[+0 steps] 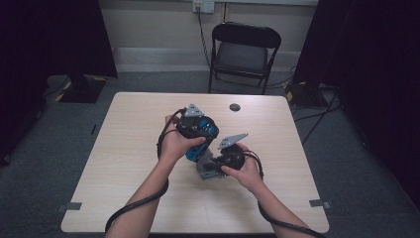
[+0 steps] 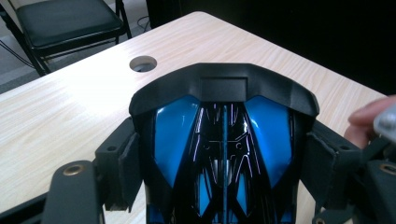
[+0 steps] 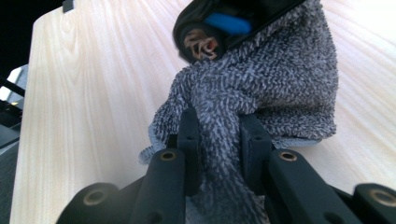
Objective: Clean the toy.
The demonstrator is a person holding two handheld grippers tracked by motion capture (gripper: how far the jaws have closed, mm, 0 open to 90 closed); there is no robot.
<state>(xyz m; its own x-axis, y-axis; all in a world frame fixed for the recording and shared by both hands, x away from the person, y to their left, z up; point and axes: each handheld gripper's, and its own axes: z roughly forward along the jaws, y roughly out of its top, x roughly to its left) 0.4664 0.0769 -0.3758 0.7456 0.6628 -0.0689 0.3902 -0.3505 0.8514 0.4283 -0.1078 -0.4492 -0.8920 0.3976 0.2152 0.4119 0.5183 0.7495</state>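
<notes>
The pale wooden table [image 1: 129, 163] took up the middle of the high view, its four edges all in sight, with wide bare board toward the left, the right and the bottom of the frame and a narrower strip above the hands. A black folding chair [image 1: 243, 52] stood beyond the far edge at the upper centre, apart from the table, on grey floor with dark curtains at the upper left and upper right. A small round hole [image 1: 234, 107] lay in the board near the far edge, just upper right of the hands. At the centre of the frame the two hands met close together, well in from every edge. The left gripper [image 1: 195, 130] sat a little above and left of centre, its jaws standing wide and pressed on either side of a blue and black helmet-shaped object [image 2: 224, 140], which in the left gripper view filled the space between the pads, with bare table beyond it at the top. The right gripper [image 1: 220, 161], just lower right of the left one, had its jaws drawn close together on a fold of a grey towel cloth [image 3: 280, 88]. The cloth lay bunched against the underside of the blue and black object at the centre of the table.
</notes>
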